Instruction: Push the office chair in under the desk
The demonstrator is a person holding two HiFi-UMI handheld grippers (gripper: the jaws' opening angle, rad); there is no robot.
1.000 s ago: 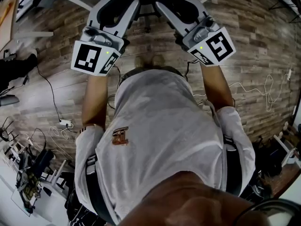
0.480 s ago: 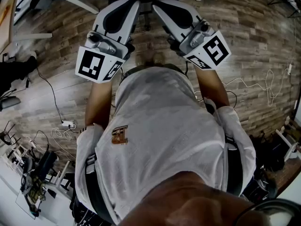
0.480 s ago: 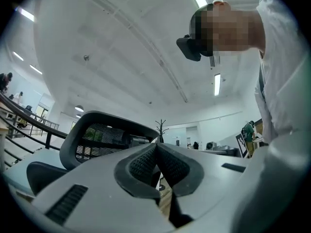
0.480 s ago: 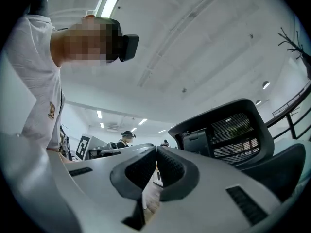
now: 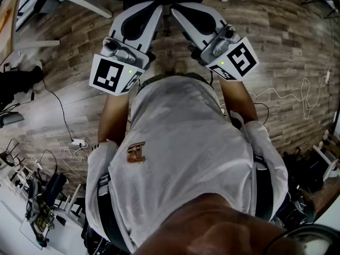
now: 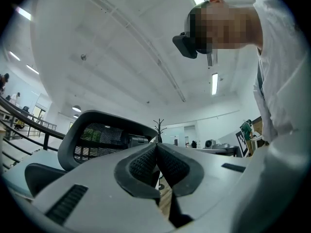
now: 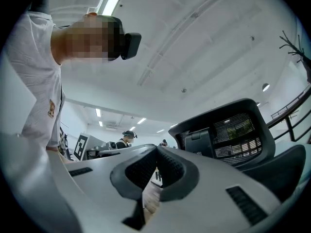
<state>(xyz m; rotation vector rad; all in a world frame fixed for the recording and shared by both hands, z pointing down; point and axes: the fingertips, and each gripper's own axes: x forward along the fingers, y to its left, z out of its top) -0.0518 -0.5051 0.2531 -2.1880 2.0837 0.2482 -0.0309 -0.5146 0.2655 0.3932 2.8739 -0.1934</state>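
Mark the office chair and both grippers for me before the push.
office chair [image 6: 98,140]: left gripper view, on the mesh of its backrest.
left gripper [image 6: 156,148]: left gripper view, where its shut tips meet.
right gripper [image 7: 156,152]: right gripper view, where its shut tips meet.

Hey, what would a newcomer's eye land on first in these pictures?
The left claw and right claw, both shut and empty, reach forward from a person in a white shirt. Just ahead of them stands the black mesh-backed office chair, on a wood-plank floor.
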